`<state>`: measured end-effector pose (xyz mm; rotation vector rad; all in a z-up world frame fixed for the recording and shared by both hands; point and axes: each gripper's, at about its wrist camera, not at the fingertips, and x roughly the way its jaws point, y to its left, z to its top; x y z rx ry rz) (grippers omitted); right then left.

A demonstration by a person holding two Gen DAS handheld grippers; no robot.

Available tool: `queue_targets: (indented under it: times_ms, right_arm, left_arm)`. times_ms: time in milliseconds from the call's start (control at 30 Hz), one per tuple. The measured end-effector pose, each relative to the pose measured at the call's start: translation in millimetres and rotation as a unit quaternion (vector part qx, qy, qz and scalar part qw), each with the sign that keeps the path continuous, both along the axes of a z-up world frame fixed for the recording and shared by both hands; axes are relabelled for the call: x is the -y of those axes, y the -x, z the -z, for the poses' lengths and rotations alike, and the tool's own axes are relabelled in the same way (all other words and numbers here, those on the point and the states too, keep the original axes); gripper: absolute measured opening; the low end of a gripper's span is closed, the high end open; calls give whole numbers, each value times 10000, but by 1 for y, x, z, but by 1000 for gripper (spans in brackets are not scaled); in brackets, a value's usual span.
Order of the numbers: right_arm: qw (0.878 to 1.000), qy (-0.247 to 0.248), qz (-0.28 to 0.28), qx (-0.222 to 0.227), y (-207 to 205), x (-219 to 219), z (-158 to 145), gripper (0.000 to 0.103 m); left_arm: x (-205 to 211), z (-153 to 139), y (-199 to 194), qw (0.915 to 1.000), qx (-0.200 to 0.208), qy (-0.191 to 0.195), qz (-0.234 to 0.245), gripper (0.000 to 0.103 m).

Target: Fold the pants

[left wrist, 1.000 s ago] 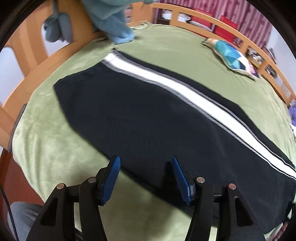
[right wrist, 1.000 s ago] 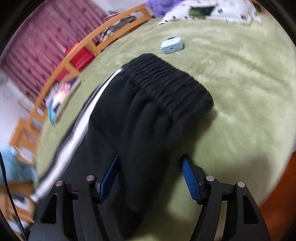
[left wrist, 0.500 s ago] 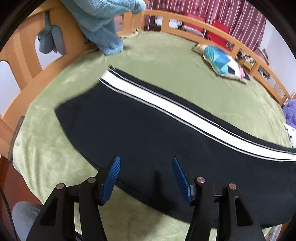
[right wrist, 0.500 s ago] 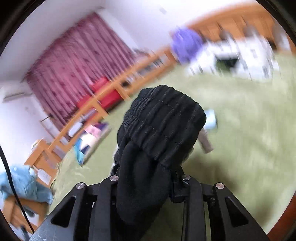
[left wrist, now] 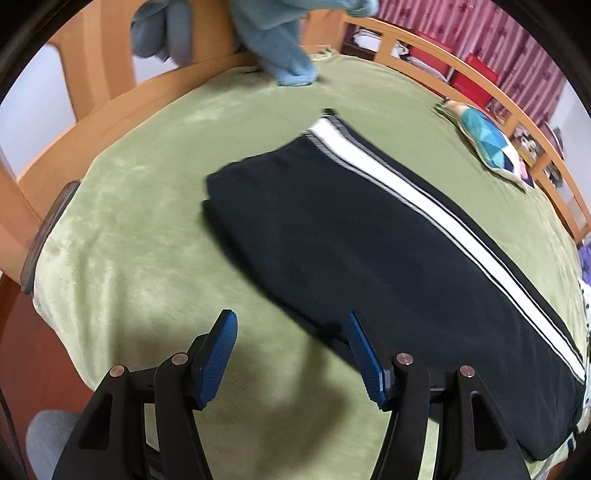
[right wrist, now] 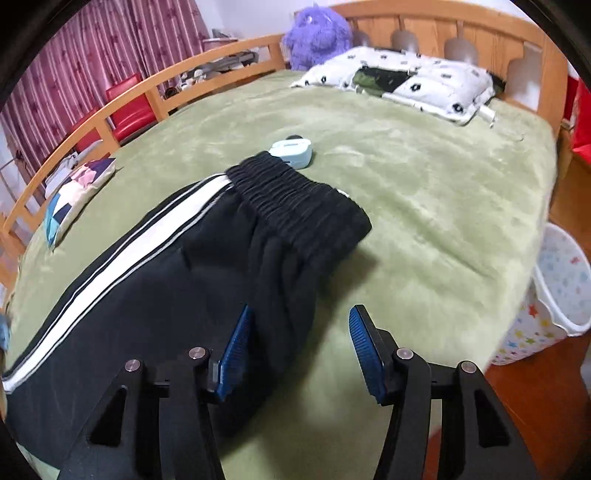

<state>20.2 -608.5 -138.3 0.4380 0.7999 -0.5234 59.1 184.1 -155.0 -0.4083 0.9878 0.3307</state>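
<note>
Black pants (left wrist: pixel 362 266) with a white side stripe lie flat on the green bed cover, folded lengthwise. In the left wrist view the leg cuff end (left wrist: pixel 258 173) lies ahead, and my left gripper (left wrist: pixel 290 334) is open and empty just above the cover at the pants' near edge. In the right wrist view the ribbed waistband (right wrist: pixel 299 199) lies ahead on the pants (right wrist: pixel 147 295). My right gripper (right wrist: pixel 299 332) is open and empty, its left finger over the black fabric.
A light blue towel (left wrist: pixel 280 48) hangs over the wooden footboard. A patterned cushion (left wrist: pixel 487 144) lies by the far rail. A pale blue case (right wrist: pixel 291 151) sits beyond the waistband. A pillow (right wrist: pixel 402 81), a purple plush (right wrist: pixel 317 33) and a white basket (right wrist: pixel 554 288) stand by the bed.
My right gripper held the waistband lifted half a second ago; it has let go and the waistband lies on the bed. The left gripper has shifted left and stays open.
</note>
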Motion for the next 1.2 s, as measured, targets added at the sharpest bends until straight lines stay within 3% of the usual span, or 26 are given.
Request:
queue_targets:
  times_ms: [200, 533, 600, 733, 800, 933, 1100, 1200]
  right_arm:
    - [9991, 124, -364, 161, 16, -73, -15, 55]
    - [9924, 191, -1191, 260, -18, -181, -25, 55]
    - [9916, 233, -1244, 265, -21, -192, -25, 55]
    - [9924, 205, -1185, 259, -22, -203, -20, 55]
    - [9931, 153, -1114, 318, -19, -207, -21, 55]
    - [9908, 223, -1228, 532, -15, -218, -30, 55]
    - [9875, 266, -1410, 656, -12, -225, -32, 55]
    - [9867, 221, -1472, 656, -9, -221, -29, 55]
  left_arm:
    - [-33, 13, -9, 9990, 250, 372, 14, 59]
    - [-77, 36, -56, 9942, 452, 941, -262, 57]
    - [-82, 40, -60, 9936, 564, 901, -374, 51]
    - [-81, 40, -62, 9923, 807, 879, -344, 25]
    - [-68, 29, -63, 9946, 878, 526, -165, 20]
    - [-27, -13, -65, 9919, 1001, -770, 108, 19]
    - [41, -68, -57, 9714, 1468, -1689, 790, 18]
    - [92, -94, -47, 9575, 1734, -1894, 1317, 17]
